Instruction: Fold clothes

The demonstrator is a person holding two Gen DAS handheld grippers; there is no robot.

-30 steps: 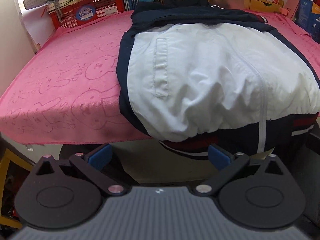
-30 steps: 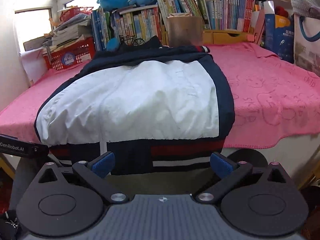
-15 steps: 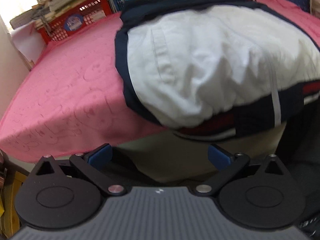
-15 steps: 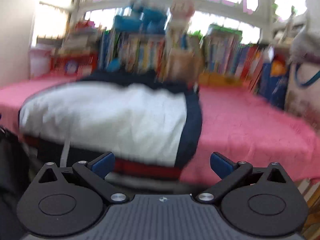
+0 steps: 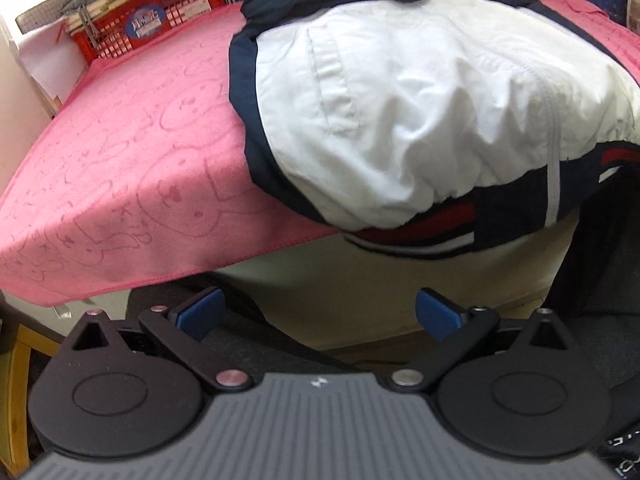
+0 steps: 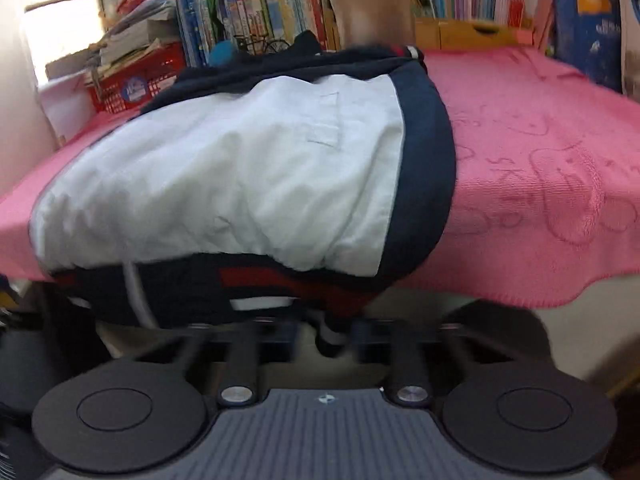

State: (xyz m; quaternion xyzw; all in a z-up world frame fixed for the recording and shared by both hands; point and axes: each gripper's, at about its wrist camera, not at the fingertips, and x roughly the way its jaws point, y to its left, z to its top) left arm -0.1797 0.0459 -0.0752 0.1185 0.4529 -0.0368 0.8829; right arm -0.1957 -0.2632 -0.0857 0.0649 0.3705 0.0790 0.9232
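Your right gripper [image 6: 332, 334], wide open a second ago, has closed on the jacket [image 6: 240, 184] hem at lower centre. Your left gripper [image 5: 318, 314] gapes, empty, below the jacket [image 5: 420, 120] overhanging the pink towel [image 5: 132, 152], now closer.

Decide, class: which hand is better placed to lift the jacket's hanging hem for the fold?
Right, probably. The right tool is shut at the striped hem, a bit of fabric apparently pinched. The left tool is open, short of the jacket.
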